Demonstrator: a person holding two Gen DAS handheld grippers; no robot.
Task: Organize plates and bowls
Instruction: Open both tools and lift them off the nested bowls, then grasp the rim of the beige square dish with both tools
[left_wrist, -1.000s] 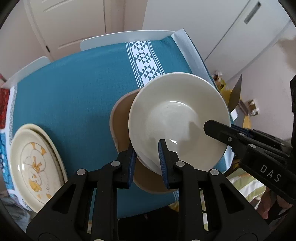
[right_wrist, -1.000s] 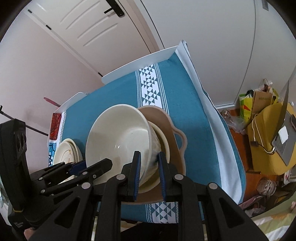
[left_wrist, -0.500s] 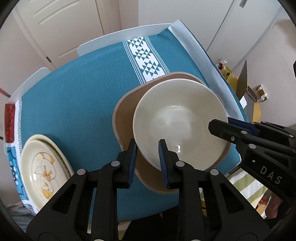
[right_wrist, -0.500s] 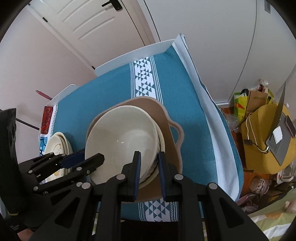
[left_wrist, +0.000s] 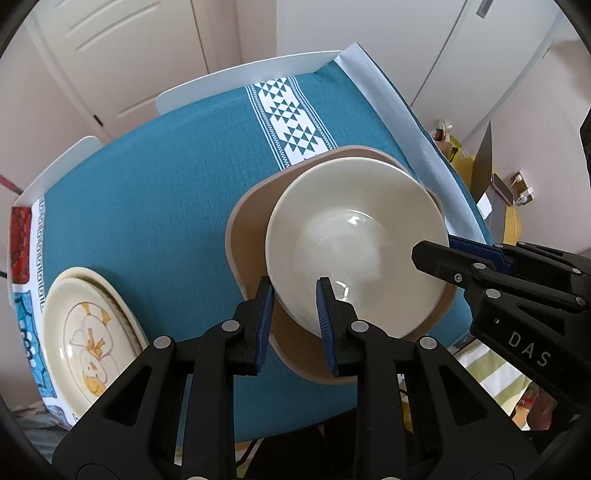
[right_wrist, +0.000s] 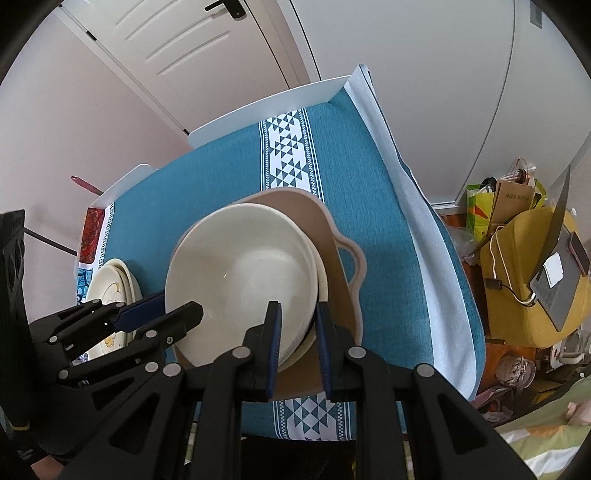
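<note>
A cream bowl (left_wrist: 354, 236) sits nested on a second cream bowl (right_wrist: 322, 280) inside a tan handled dish (left_wrist: 247, 236) on the blue tablecloth. My left gripper (left_wrist: 293, 306) has its jaws astride the bowl's near-left rim, one finger inside and one outside. My right gripper (right_wrist: 297, 325) straddles the bowl's right rim (right_wrist: 306, 258) the same way. In both views the jaws stand slightly apart around the rim. A stack of cream plates with a yellow flower print (left_wrist: 88, 339) lies at the table's left edge, also in the right wrist view (right_wrist: 110, 284).
The tablecloth has a white patterned stripe (left_wrist: 288, 122) down the middle. A white chair back (left_wrist: 236, 81) stands beyond the far edge. Right of the table are a yellow seat with a laptop (right_wrist: 554, 273) and bags (right_wrist: 513, 199).
The cream bowl has come down from a tilted, raised position and now rests level in the stack on the tan dish. Both grippers' jaws have widened slightly.
</note>
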